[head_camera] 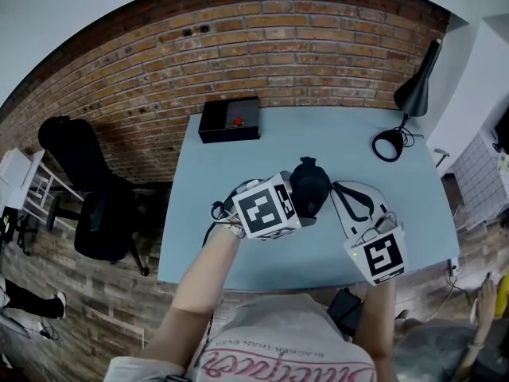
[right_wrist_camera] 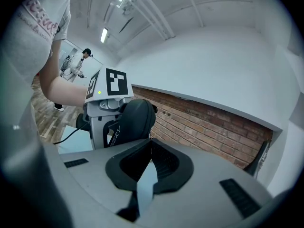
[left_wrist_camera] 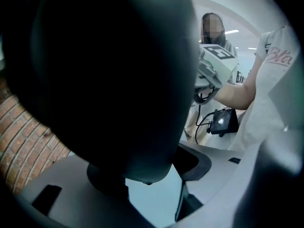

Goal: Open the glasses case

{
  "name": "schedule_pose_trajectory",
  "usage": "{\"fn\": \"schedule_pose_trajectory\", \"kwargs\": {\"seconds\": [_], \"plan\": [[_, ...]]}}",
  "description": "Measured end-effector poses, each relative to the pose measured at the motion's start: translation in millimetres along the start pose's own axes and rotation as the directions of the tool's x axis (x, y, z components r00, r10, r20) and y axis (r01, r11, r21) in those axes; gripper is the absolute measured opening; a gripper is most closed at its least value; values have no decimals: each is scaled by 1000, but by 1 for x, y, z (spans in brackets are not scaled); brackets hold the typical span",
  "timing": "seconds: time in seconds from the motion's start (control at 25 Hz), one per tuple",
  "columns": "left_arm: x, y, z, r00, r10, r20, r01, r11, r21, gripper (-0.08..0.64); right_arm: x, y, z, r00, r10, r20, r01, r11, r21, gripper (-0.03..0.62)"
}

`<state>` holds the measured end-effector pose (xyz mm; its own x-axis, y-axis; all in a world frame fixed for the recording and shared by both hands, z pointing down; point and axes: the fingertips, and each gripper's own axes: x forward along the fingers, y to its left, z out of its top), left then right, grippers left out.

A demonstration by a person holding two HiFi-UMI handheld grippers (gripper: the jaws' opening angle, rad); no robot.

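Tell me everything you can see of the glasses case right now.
The glasses case is a black, rounded, matte shell with a zip seam along its edge, and it looks closed. It stands on edge above the light blue table, clamped across its width in the left claw. The right claw is shut, with its tips at the seam. Whether it pinches the zip pull is unclear.

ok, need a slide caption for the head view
Head view: left claw grips the black glasses case at a light-blue table, shut right claw close beside it.
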<state>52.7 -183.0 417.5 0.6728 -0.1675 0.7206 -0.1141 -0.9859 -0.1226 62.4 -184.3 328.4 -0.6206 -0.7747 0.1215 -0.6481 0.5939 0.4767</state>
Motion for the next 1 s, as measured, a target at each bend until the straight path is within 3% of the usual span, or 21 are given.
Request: {"fn": "schedule_pose_trajectory", "kwargs": {"seconds": [0.44,0.56,0.68,0.8,1.0], "plan": [[10,-4,-19,986,26,-167,-16,998,61,279,-6,0,2,999,-28,-32,26,997,-66,18],[13,0,-20,983,64,-173,-52,996,72,281,-6,-2,2,999,-47,-22,46,998,-44,18],[10,5,-11,987,134,-91,-127,989,79,284,-8,-11,0,995,-101,-3,101,994,41,17],[2,6,5,985,164,58,-168,984,54,284,-14,-25,0,986,-166,11,164,981,100,17],[-17,9,28,934,186,304,-198,980,9,284,-21,-38,3,978,-206,44,196,967,161,17]]}}
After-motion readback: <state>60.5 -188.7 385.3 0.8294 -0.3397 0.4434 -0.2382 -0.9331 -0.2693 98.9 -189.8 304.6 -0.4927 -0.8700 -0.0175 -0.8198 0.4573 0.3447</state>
